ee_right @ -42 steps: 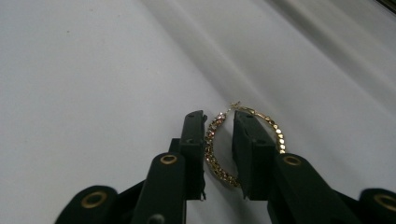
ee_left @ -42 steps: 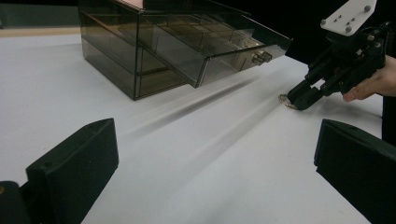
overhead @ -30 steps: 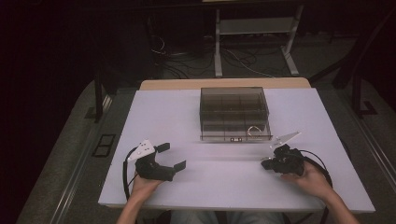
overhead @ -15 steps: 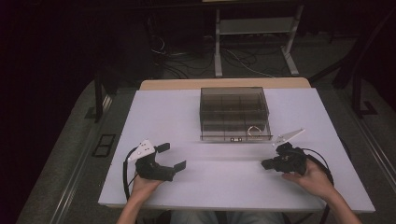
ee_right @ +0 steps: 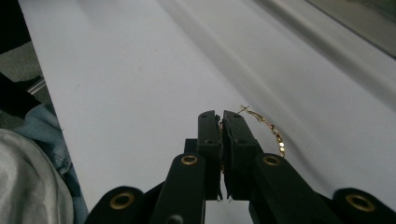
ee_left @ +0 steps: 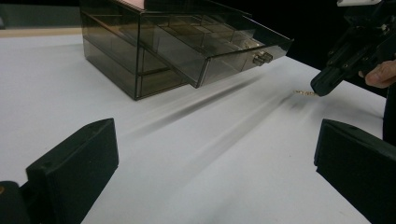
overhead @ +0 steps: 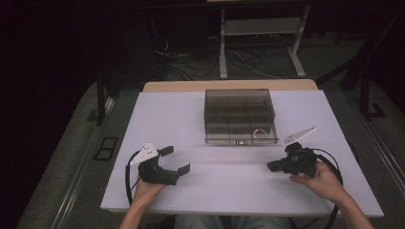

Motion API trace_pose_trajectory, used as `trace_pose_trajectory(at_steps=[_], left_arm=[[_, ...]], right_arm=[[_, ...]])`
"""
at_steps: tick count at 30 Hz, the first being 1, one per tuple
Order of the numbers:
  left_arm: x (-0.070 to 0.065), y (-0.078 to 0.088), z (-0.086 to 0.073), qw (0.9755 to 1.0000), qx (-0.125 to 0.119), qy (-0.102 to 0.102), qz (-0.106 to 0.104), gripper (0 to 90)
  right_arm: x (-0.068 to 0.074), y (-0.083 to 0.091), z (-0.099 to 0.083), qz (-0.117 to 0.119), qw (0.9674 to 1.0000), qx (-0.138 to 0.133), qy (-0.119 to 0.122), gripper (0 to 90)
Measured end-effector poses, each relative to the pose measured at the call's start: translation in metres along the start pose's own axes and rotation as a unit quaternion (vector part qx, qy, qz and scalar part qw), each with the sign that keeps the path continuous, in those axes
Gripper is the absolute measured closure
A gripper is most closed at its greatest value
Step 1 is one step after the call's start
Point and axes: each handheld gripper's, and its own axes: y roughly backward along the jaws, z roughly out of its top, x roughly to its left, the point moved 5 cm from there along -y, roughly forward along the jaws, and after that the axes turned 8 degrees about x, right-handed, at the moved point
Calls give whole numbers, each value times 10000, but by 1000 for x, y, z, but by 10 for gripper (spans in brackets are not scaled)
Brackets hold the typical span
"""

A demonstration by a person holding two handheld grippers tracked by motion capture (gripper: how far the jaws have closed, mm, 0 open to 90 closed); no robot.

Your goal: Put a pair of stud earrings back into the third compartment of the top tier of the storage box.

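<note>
Moved: right gripper (overhead: 273,166) drifted slightly back from box (overhead: 240,116). Clenched on gold chain (ee_right: 273,132). Left gripper (overhead: 175,160) released, idle. Advice: keep pinch firm, lift chain clear before carrying.

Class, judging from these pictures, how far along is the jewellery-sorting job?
Done: a drawer of the smoked organizer box stands pulled out, and one ring-like piece lies inside. In hand: the right gripper is shut on a gold chain bracelet above the white table. Left: probably placing it; the left gripper waits open.
</note>
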Motion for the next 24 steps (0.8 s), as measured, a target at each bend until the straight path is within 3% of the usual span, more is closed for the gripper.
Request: trace_pose_trajectory(at_steps=[24], left_arm=[[0, -1, 0, 10000, 15, 2, -6, 0]], right_arm=[[8, 32, 15, 120, 9997, -151, 125, 854]])
